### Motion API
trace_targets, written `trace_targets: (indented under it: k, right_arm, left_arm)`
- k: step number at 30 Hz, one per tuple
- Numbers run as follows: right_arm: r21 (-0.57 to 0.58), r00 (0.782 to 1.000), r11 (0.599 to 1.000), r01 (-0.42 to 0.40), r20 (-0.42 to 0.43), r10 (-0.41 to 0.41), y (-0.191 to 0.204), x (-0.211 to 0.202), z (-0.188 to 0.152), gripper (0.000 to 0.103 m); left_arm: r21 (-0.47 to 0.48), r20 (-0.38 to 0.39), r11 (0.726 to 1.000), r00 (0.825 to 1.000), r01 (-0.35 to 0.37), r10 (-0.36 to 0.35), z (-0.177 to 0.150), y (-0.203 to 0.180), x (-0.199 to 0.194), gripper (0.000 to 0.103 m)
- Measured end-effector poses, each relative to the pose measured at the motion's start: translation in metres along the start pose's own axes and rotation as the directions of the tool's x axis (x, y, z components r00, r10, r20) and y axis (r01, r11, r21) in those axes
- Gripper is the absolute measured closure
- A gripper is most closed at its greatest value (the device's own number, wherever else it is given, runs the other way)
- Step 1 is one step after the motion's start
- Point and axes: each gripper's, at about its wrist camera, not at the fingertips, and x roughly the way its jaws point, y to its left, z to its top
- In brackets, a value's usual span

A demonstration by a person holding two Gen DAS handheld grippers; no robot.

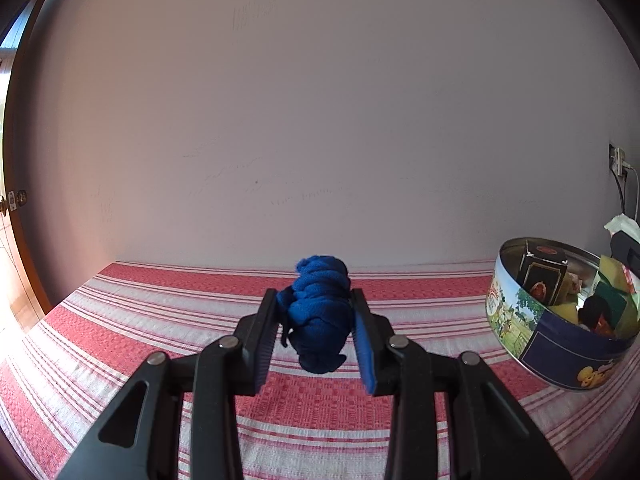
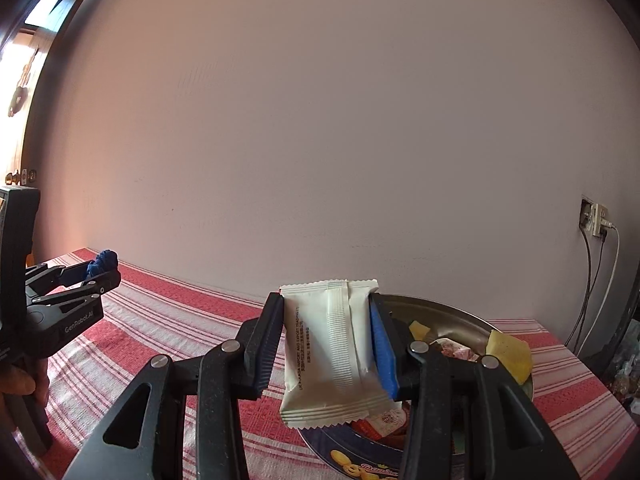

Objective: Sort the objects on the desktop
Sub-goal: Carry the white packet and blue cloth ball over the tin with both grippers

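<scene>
1. The left gripper (image 1: pixel 316 312) is clamped on a bunched-up blue cloth (image 1: pixel 318 312), held clear above the red-and-white striped tablecloth (image 1: pixel 160 312). The cloth bulges out above and below the blue pads.
2. From the right-hand camera the same left gripper (image 2: pixel 94 274) shows at the far left edge, the cloth (image 2: pixel 105 261) poking out past its fingertips.
3. The right gripper (image 2: pixel 328 340) is squeezing a white sealed snack packet (image 2: pixel 328 352) by its two sides, back seam facing the camera, small print running down one edge.
4. That packet hangs directly over a round cookie tin (image 2: pixel 352 456), open at the top, which stands on the tablecloth (image 2: pixel 168 312).
5. In the left-hand view the tin (image 1: pixel 532 336) sits well to the right of the cloth, holding a dark box (image 1: pixel 540 276) standing on end and yellow sponges (image 1: pixel 614 276).
6. A plain pinkish wall (image 2: pixel 320 120) rises behind the table, with a socket and cables (image 2: pixel 596 220) at its right.
</scene>
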Motion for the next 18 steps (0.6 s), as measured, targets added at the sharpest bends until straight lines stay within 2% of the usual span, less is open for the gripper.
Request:
trace_targets:
  k: [6,9,12,18]
  right_arm:
    - [0.035,0.996,0.996,0.085,0.011,-0.086,-0.024,0.003,0.006,0.058]
    - [0.048,0.987,0.986,0.158,0.022,-0.159,-0.041,0.006,0.008,0.058]
    - [0.114,0.979,0.972,0.203,-0.008,-0.204,-0.065,0.012,0.009,0.058]
    - [0.185,0.96,0.943,0.278,-0.075,-0.269,-0.101,0.024,0.005,0.058]
  left_arm:
    - [0.001,0.028,0.994,0.994,0.105,-0.105,-0.001,-0.033,-0.022,0.069]
    - [0.051,0.034,0.988,0.989,0.145,-0.147,-0.003,-0.058,-0.029,0.069]
    - [0.098,0.03,0.981,0.985,0.168,-0.171,-0.007,-0.083,-0.031,0.068]
    - [0.107,0.029,0.968,0.973,0.225,-0.229,-0.003,-0.121,-0.035,0.068]
